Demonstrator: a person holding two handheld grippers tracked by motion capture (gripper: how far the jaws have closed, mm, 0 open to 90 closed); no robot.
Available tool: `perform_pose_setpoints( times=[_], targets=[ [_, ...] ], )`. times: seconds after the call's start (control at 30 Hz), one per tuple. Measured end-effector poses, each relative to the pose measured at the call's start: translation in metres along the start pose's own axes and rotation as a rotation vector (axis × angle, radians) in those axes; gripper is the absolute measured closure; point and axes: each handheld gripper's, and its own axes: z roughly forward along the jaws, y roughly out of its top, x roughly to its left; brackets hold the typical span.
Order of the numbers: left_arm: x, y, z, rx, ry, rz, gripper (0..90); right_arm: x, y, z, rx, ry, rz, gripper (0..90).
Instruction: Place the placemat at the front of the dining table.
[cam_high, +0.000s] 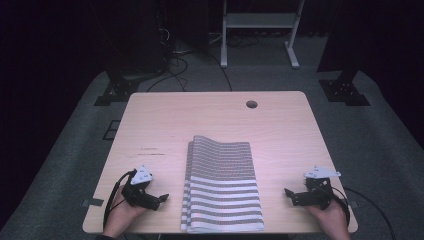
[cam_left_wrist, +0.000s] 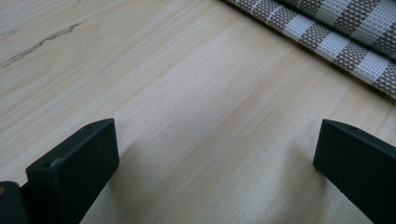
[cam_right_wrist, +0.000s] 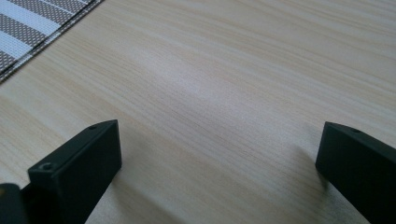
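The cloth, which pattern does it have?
Brown and white stripes on the cloth; clearest in the left gripper view.

We see a table (cam_high: 165, 120) of pale wood, smooth and matt, with fine grain. The mat (cam_high: 222, 185) on it is coarse woven cloth, matt, in brown and white stripes. Both grippers' jaws look like black matt plastic, smooth-faced.

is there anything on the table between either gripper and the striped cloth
Nothing visible. Bare wood lies between the open left gripper and the striped cloth, and between the open right gripper and it.
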Motion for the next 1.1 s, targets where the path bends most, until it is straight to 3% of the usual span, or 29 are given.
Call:
perform_pose_setpoints(
  times=[0.23, 0.47, 0.57, 1.1],
  targets=[
    [0.003, 0.001, 0.001, -0.01, -0.006, -0.026, 0.0, 0.0, 0.0, 0.0, 0.0, 0.0, 0.0, 0.0],
    [0.003, 0.002, -0.001, -0.023, -0.038, -0.031, 0.0, 0.001, -0.001, -0.001, 0.0, 0.004, -0.004, 0.0],
    [0.005, 0.003, -0.002, -0.043, -0.048, -0.052, 0.0, 0.001, -0.001, -0.001, 0.0, 0.004, -0.004, 0.0],
    [0.007, 0.019, -0.009, -0.076, -0.063, -0.078, 0.0, 0.001, -0.001, -0.001, 0.0, 0.004, -0.004, 0.0]
  ],
)
